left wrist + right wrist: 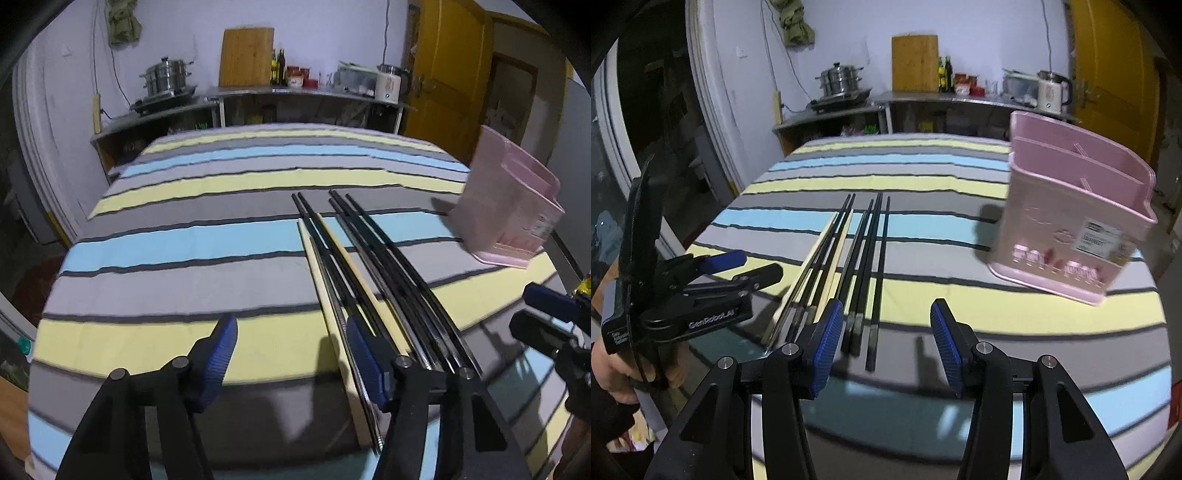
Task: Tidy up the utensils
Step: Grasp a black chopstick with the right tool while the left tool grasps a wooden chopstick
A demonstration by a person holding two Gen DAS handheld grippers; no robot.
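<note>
Several long chopsticks (369,266), black, pale wood and metal, lie side by side on the striped tablecloth (184,243); they also show in the right wrist view (849,266). A pink plastic utensil holder (1071,221) with compartments stands at the right, empty as far as I can see; it also shows in the left wrist view (513,206). My left gripper (291,358) is open and empty, its right finger at the chopsticks' near ends. My right gripper (886,347) is open and empty, just above the near ends of the black chopsticks.
A counter (942,98) behind the table holds a steamer pot (840,79), a cutting board (914,66), bottles and a kettle (1051,90). A yellow door (447,74) is at the back right. The left gripper shows in the right wrist view (738,266).
</note>
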